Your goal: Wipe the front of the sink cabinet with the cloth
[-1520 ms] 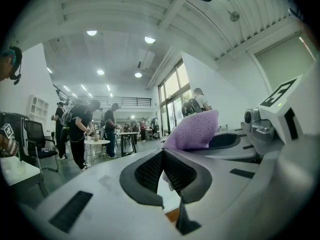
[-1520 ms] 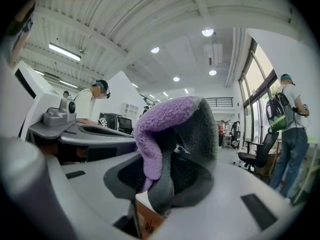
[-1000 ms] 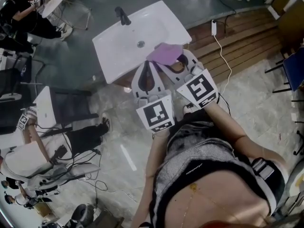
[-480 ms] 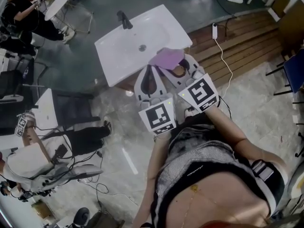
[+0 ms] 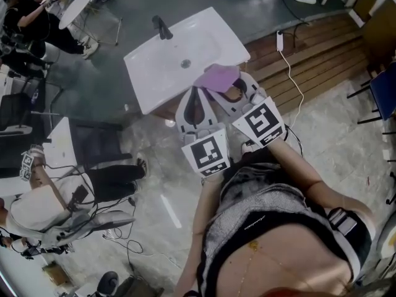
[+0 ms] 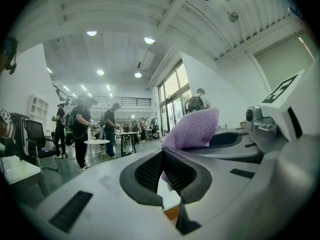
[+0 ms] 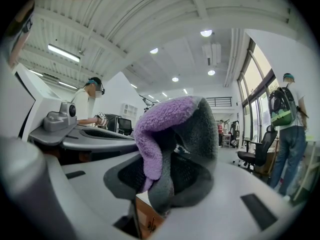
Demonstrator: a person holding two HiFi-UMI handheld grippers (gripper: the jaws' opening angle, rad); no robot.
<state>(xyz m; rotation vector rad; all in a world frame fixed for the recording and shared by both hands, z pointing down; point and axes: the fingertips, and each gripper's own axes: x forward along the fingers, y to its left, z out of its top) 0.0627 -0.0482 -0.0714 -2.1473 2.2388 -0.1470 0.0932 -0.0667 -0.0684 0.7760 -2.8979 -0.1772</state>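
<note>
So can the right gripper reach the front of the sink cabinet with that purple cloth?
Probably yes. The right gripper is shut on the purple cloth right at the sink's front edge. The cabinet front sits just below, and nothing shows between them.

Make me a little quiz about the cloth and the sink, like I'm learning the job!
1. True or false: the left gripper holds the cloth.
2. Pick one. The cloth is: A green, B purple, C yellow.
3. Fill the gap: the faucet on the white sink is coloured ____.

Key: 1 false, it is shut on nothing, and the right gripper is shut on the cloth; 2 B; 3 black.
</note>
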